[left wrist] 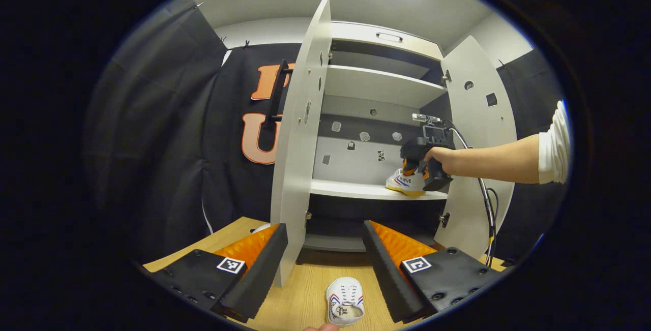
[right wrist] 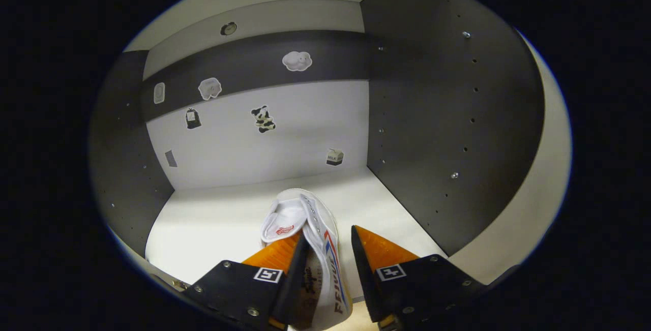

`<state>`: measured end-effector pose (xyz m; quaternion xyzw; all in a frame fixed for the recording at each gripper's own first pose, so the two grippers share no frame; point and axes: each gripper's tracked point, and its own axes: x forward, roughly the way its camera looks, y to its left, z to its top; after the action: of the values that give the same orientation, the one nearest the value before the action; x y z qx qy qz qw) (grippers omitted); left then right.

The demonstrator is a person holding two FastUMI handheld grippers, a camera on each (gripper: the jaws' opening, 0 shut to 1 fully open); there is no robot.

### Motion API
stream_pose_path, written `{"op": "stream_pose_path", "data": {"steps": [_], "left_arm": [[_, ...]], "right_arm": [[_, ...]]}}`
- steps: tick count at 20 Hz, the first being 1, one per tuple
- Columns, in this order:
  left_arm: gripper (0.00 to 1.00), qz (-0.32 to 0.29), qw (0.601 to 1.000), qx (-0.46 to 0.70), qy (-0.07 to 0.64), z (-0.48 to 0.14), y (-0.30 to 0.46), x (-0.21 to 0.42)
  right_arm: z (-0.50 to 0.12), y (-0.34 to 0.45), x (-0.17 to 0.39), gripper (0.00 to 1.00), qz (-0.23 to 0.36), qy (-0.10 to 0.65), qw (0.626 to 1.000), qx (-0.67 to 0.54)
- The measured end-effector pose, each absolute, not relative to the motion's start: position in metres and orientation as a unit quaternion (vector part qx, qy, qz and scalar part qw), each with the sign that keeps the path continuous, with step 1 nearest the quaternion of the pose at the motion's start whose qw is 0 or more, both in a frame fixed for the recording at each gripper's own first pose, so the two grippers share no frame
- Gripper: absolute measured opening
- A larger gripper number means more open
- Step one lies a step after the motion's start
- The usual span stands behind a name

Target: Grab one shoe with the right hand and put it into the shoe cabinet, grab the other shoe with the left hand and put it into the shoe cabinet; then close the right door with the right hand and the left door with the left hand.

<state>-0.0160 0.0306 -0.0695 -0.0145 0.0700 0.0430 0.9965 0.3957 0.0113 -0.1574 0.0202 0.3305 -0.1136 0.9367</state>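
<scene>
From the left gripper view you got the wide shot: the shoe cabinet [left wrist: 379, 117] with both doors swung open, and your right hand [left wrist: 440, 160] reaching the right tool [left wrist: 414, 168] onto a shelf [left wrist: 356, 189] with one shoe [left wrist: 405, 182]. The right gripper view was the close-up from inside: stickers on the back panel [right wrist: 264, 132] and the dark side wall [right wrist: 447, 107] off to the tool's right.

There, the shoe [right wrist: 305, 234] sat on the shelf [right wrist: 213, 229] with its side wall between your right tool's [right wrist: 325, 244] fingers. One finger was inside the shoe, the other looked slightly off it, so I couldn't tell if it was clamped.

Your left tool [left wrist: 323, 242] was spread wide apart, with the other shoe [left wrist: 345, 301] lying just below and between its fingers on the wooden surface [left wrist: 305, 290], in front of the cabinet.
</scene>
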Motion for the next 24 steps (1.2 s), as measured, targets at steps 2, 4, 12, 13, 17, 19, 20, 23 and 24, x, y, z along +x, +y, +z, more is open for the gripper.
{"op": "stream_pose_path", "data": {"steps": [2, 4, 12, 13, 17, 19, 20, 23, 24], "left_arm": [[0.96, 0.036, 0.997, -0.014, 0.069, -0.069, 0.026, -0.015], [0.96, 0.029, 0.997, -0.014, 0.068, -0.069, 0.02, -0.014], [0.96, 0.004, 0.997, -0.022, 0.073, -0.072, 0.001, -0.016], [0.96, 0.003, 0.997, -0.022, 0.074, -0.072, 0.0, -0.017], [0.96, 0.007, 0.997, -0.027, 0.076, -0.074, 0.0, -0.021], [0.96, 0.012, 0.996, -0.027, 0.082, -0.079, 0.002, -0.024], [0.96, 0.015, 0.996, -0.026, 0.087, -0.082, 0.003, -0.026], [0.96, 0.02, 0.995, -0.022, 0.1, -0.09, 0.007, -0.029], [0.96, 0.021, 0.994, -0.02, 0.105, -0.094, 0.008, -0.029]], "right_arm": [[-0.138, 0.012, 0.388, 0.58, -0.1, 0.312, 0.945, 0.017], [-0.109, 0.019, 0.377, 0.64, -0.08, 0.283, 0.955, 0.025], [-0.034, 0.04, 0.298, 0.87, -0.009, 0.18, 0.984, 0.004], [-0.027, 0.043, 0.286, 0.88, -0.001, 0.167, 0.986, 0.0], [-0.01, 0.047, 0.217, 0.92, 0.027, 0.119, 0.992, 0.022], [-0.007, 0.046, 0.187, 0.92, 0.038, 0.089, 0.994, 0.041], [-0.01, 0.04, 0.173, 0.92, 0.035, 0.077, 0.996, 0.038], [-0.017, 0.028, 0.133, 0.92, 0.025, 0.04, 0.999, -0.007], [-0.018, 0.028, 0.119, 0.92, 0.025, 0.028, 0.999, -0.029]]}}
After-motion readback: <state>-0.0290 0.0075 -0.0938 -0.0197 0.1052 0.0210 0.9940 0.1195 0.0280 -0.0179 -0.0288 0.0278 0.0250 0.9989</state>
